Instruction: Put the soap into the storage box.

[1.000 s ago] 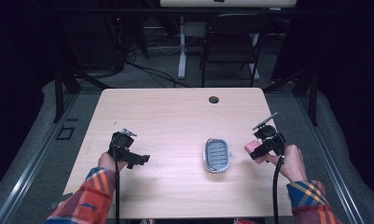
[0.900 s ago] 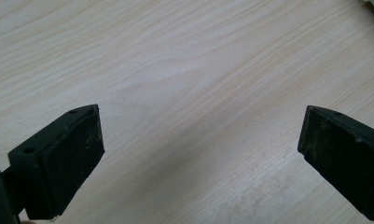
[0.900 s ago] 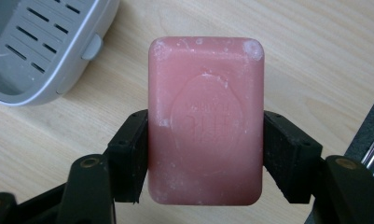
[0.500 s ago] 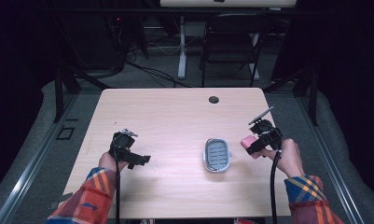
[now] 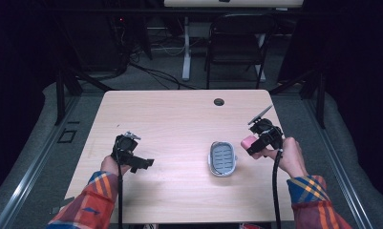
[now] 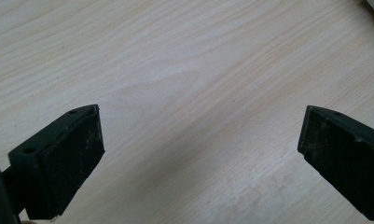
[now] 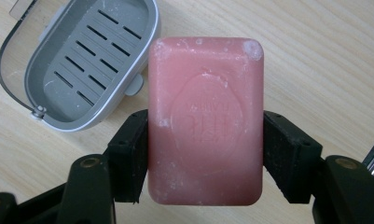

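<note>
A pink bar of soap is clamped by its long sides between the pads of my right gripper, which is shut on it. In the high view the soap hangs just right of a grey slotted soap dish on the wooden table; the right gripper is lifted above the tabletop. In the right gripper view the soap dish lies empty at the upper left. My left gripper rests low at the table's left, and the left gripper has its jaws wide open over bare wood.
A dark round cable hole sits near the table's far edge. Beyond the table stand a black chair and a white desk leg on a grey floor with cables.
My right gripper has carried the soap up and leftward, closer to the soap dish. The left gripper has stayed where it was.
</note>
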Motion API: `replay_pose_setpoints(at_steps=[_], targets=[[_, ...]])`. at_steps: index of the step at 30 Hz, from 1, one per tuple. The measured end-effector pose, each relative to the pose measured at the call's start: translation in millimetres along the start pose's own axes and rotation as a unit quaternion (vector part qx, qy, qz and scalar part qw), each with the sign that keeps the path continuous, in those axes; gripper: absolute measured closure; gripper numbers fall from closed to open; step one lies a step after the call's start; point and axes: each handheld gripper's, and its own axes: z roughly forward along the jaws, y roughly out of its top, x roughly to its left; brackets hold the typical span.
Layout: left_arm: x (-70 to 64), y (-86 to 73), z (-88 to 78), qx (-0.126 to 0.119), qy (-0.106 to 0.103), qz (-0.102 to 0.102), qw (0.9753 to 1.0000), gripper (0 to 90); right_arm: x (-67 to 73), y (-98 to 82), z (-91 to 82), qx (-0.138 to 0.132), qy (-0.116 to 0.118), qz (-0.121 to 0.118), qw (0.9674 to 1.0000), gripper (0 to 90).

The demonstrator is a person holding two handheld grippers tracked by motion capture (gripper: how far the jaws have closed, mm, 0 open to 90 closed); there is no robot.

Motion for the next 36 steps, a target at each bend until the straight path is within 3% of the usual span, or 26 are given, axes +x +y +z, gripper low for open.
replay_pose_setpoints(at_steps=[7, 8, 16, 32, 36], targets=[[-3.4, 0.5, -0.9, -0.003, 0.001, 0.007, 1.0, 0.2, 2.7, 2.8, -5.2, 0.007, -0.003, -0.012, 0.9999, 37.3], [-4.1, 0.5, -1.2, -0.004, 0.002, 0.006, 1.0, 0.2, 4.8, 2.5, -5.4, 0.0, -0.003, -0.005, 1.0, 37.2], [-4.4, 1.8, 2.3, 0.001, 0.001, 0.008, 1.0, 0.2, 12.3, 4.2, -15.2, -0.002, -0.004, -0.024, 0.9997, 37.2], [-6.1, 3.4, 3.2, 0.002, 0.0, 0.011, 0.9999, 0.2, 32.7, 18.2, -5.3, 0.007, 0.0, -0.047, 0.9988, 37.2], [-5.7, 4.3, 4.7, 0.003, -0.003, 0.011, 0.9999, 0.2, 32.3, 21.5, -1.3, 0.007, 0.003, -0.041, 0.9991, 37.2]])
